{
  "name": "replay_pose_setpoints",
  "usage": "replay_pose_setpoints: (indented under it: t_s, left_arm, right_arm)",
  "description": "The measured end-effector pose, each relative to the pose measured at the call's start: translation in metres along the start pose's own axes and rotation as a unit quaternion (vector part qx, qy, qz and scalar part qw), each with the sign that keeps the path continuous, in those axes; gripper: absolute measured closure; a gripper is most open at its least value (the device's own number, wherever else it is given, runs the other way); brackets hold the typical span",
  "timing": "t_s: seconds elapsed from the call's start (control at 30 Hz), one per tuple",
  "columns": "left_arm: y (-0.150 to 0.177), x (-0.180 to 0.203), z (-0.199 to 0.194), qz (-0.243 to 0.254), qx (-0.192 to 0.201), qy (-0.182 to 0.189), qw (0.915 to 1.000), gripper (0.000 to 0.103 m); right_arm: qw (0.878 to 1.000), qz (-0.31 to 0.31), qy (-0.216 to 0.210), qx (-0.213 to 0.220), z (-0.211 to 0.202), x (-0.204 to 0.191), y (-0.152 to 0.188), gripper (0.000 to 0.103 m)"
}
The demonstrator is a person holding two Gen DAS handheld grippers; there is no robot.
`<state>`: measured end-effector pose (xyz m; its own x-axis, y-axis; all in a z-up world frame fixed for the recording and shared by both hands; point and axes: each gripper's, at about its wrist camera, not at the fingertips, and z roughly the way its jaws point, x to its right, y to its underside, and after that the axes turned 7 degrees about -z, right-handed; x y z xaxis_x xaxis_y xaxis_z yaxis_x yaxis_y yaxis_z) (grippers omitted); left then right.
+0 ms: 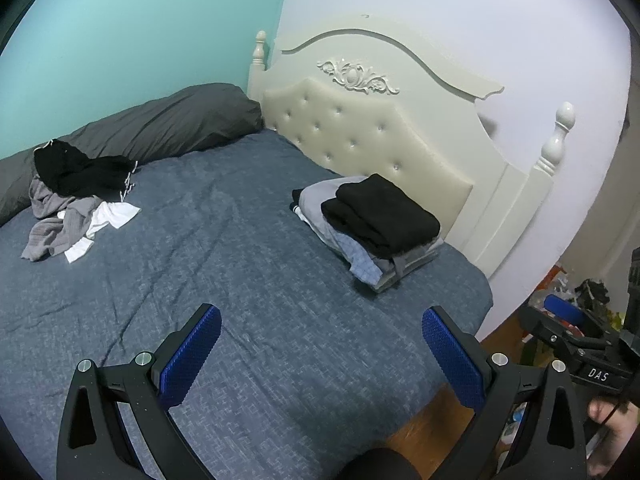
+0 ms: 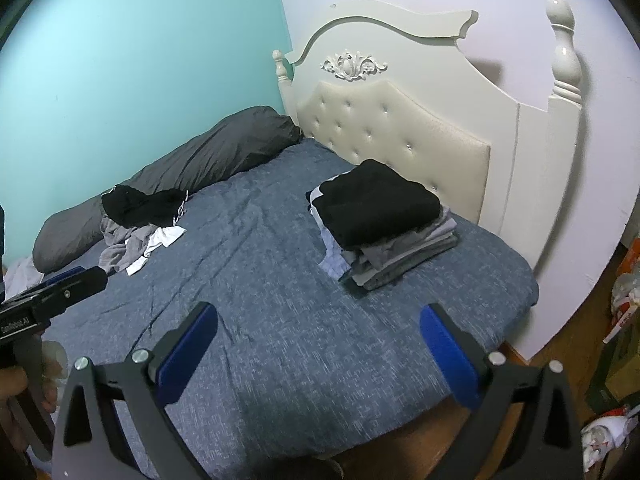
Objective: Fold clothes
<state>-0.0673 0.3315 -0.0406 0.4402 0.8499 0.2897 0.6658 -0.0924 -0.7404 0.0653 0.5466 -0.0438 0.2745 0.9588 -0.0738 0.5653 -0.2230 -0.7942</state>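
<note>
Your left gripper [image 1: 322, 346]: blue-padded jaws spread apart, empty, above the blue-grey bedsheet [image 1: 224, 264].
Your right gripper [image 2: 318, 344]: jaws apart, empty.
Folded stack of grey and black clothes [image 2: 380, 224]: near the cream tufted headboard [image 2: 400, 128].
Loose heap of black, grey and white clothes [image 1: 76, 196]: beside the dark grey pillow [image 1: 160, 124].

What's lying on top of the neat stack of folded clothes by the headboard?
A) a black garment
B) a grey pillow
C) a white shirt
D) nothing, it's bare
A: a folded black garment sits on top of the folded stack, above the grey and light blue layers.
</note>
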Motion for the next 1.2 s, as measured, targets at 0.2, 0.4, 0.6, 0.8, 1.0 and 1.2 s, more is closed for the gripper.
replay_pose_setpoints:
  t_s: [0.2,0.4,0.6,0.8,1.0,1.2]
  left_arm:
    - [0.007,-0.001,-0.005,0.003,-0.003,0.002,1.0000,0.000]
    - [0.014,0.000,-0.011,0.008,-0.001,0.004,1.0000,0.000]
    - [0.018,-0.001,-0.015,0.014,0.001,0.004,0.9999,0.000]
    - [0.020,0.002,-0.018,0.025,0.006,-0.003,0.9997,0.000]
    - [0.023,0.002,-0.019,0.025,0.004,0.001,0.9997,0.000]
    - [0.025,0.000,-0.022,0.020,0.004,0.006,0.9998,0.000]
  right_arm:
    - [1.000,0.003,0.004,0.002,-0.008,0.000,0.007,0.001]
    - [1.000,0.004,0.004,0.000,-0.013,-0.001,0.015,0.001]
    - [1.000,0.004,0.004,0.002,-0.018,-0.005,0.020,0.001]
    - [1.000,0.005,0.003,0.005,-0.022,-0.006,0.022,0.001]
    - [1.000,0.005,0.001,0.004,-0.022,-0.006,0.023,0.001]
    - [1.000,0.007,0.003,0.007,-0.022,-0.005,0.024,0.001]
